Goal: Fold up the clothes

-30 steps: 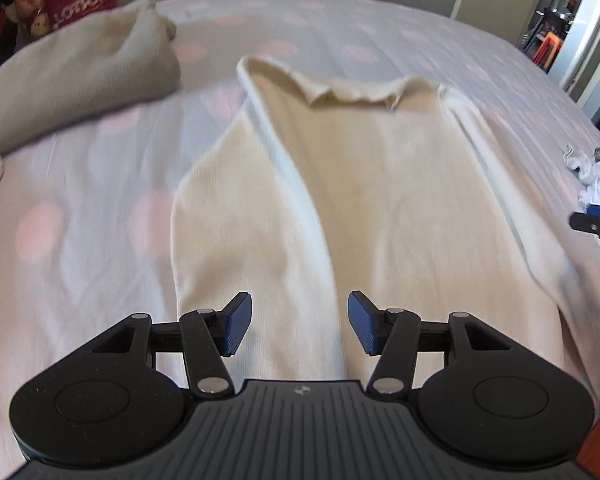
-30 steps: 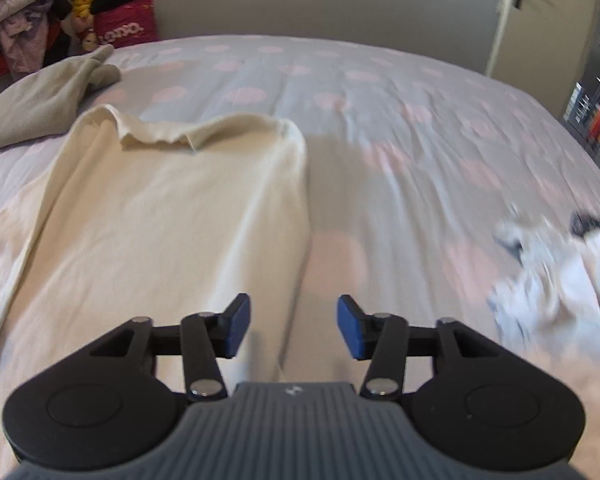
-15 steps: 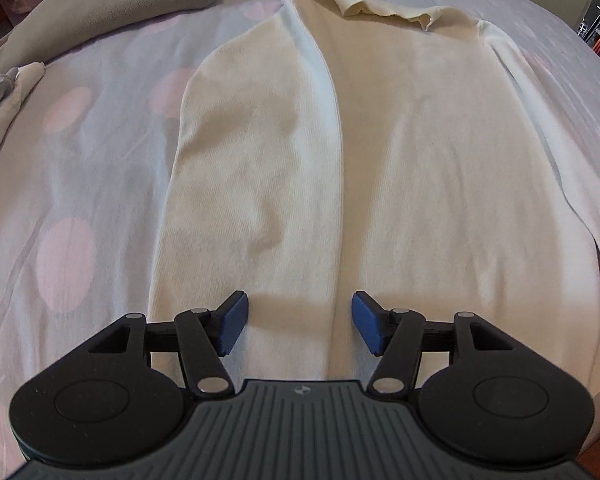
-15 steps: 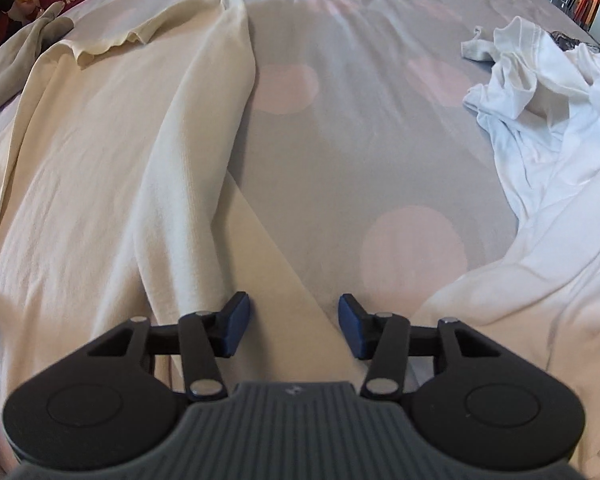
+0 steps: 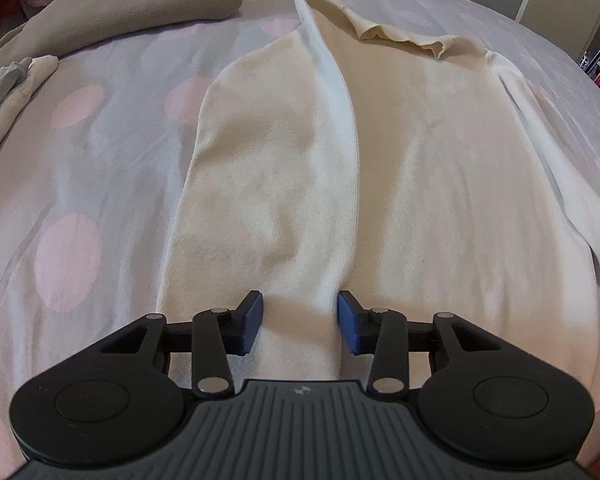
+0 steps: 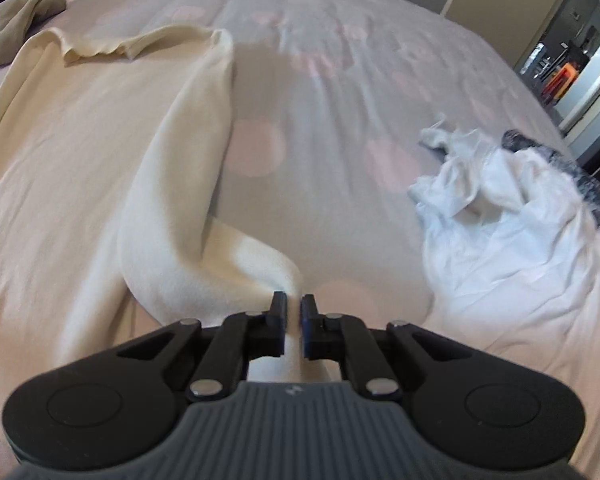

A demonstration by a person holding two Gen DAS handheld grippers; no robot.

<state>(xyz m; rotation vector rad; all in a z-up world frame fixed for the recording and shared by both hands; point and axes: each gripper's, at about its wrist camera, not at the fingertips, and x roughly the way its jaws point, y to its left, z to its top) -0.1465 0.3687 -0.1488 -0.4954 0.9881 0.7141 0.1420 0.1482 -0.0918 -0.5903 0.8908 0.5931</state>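
A cream sweater [image 5: 440, 180] lies flat on the bed, collar at the far end, its left sleeve [image 5: 280, 200] laid down along the body. My left gripper [image 5: 299, 312] is low over that sleeve's lower end. Its jaws are closing with a ridge of sleeve cloth between the blue pads [image 5: 252, 312], which do not clearly pinch it. In the right wrist view the sweater [image 6: 80, 140] fills the left half. My right gripper [image 6: 294, 310] is shut on the right sleeve [image 6: 180, 184], which rises in a fold up to the pads.
The bed cover [image 5: 80, 160] is lilac with pink dots. A beige garment [image 5: 120, 12] lies at the far left. A heap of white clothes [image 6: 500, 240] with a dark patterned piece [image 6: 540, 148] lies on the right. A doorway [image 6: 572, 60] shows beyond the bed's right edge.
The left gripper has come down closer to the sweater and its jaws have narrowed around the sleeve. The right gripper has closed on the right sleeve and drawn it up into a fold.
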